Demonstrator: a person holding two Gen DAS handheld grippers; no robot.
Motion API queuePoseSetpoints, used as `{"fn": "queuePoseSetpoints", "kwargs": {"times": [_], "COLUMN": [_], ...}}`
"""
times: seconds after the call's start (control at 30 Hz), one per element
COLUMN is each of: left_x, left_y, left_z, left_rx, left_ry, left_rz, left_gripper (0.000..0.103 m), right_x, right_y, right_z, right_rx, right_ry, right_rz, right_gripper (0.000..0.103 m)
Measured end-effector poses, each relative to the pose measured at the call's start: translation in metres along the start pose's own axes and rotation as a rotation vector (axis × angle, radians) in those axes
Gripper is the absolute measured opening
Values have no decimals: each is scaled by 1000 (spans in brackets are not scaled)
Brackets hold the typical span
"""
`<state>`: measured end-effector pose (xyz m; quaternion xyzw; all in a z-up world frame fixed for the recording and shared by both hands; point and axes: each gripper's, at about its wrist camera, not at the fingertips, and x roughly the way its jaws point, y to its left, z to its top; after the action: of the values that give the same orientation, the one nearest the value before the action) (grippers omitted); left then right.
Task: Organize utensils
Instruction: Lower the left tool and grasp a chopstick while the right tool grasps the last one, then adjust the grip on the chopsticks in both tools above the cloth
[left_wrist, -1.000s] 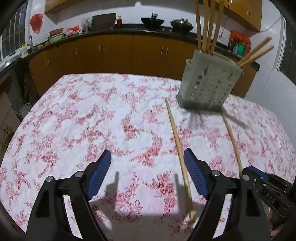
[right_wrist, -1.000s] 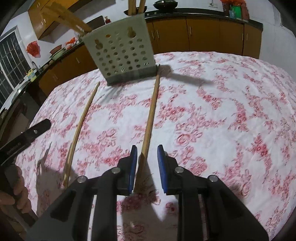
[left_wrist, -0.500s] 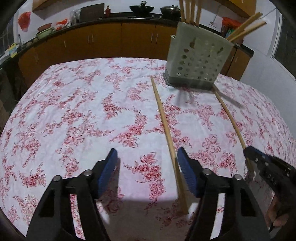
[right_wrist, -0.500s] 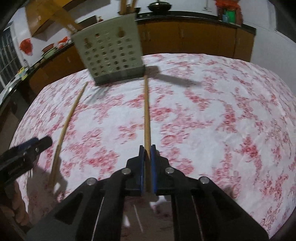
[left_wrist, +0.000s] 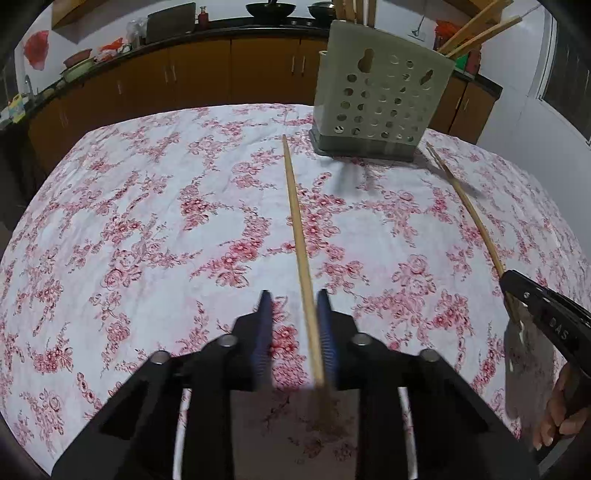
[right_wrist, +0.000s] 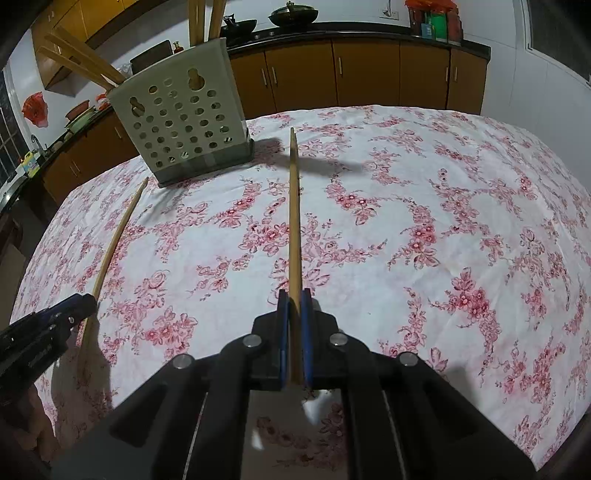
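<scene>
The right hand-held gripper (right_wrist: 294, 328) was clamped tight on the near end of one chopstick (right_wrist: 294, 221), which ran toward the perforated utensil holder (right_wrist: 184, 122). The left hand-held gripper (left_wrist: 294, 325) was seen partly closed, its pads straddling another chopstick (left_wrist: 297, 236) lying on the floral-clothed desk (left_wrist: 147, 221).

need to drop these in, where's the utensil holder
The utensil holder stands at the tablecloth's far edge, right of centre in the left wrist view, between both chopsticks' far tips.
</scene>
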<state>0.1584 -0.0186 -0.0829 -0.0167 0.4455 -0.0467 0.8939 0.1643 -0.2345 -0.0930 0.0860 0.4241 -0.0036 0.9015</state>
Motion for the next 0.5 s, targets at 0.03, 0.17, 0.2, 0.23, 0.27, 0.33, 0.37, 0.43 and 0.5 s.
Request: {"fn": "queuePoseSetpoints", "kwargs": {"times": [0.03,0.17,0.2,0.23,0.27,0.33,0.37,0.43,0.5], "left_x": [1,4,5,6,7,9,10,10,10], "left_y": [3,14,17,19,23,28,30,34,35], "left_z": [1,7,9,10,12,15,17,18,17], "left_rx": [-7,-28,-32,-36,-39,-40,-38,-36,-34], "left_ry": [0,0,-1,-2,-3,-4,-5,-7,-9], "left_rz": [2,10,16,19,22,25,27,23,9], "left_gripper": [17,11,11,11,11,11,11,11,11], "right_x": [0,0,0,0,0,1,1,1,2], "right_y": [1,0,1,1,2,3,3,4,6], "right_z": [0,1,0,0,1,2,2,4,5], "right_rx": [-1,-2,-3,-4,-5,-8,-10,-13,-21], "right_ry": [0,-1,-2,-2,-3,-3,-3,-3,0], "right_rz": [0,1,0,-1,-1,1,3,10,18], "right_gripper": [8,8,8,8,8,8,8,9,9]}}
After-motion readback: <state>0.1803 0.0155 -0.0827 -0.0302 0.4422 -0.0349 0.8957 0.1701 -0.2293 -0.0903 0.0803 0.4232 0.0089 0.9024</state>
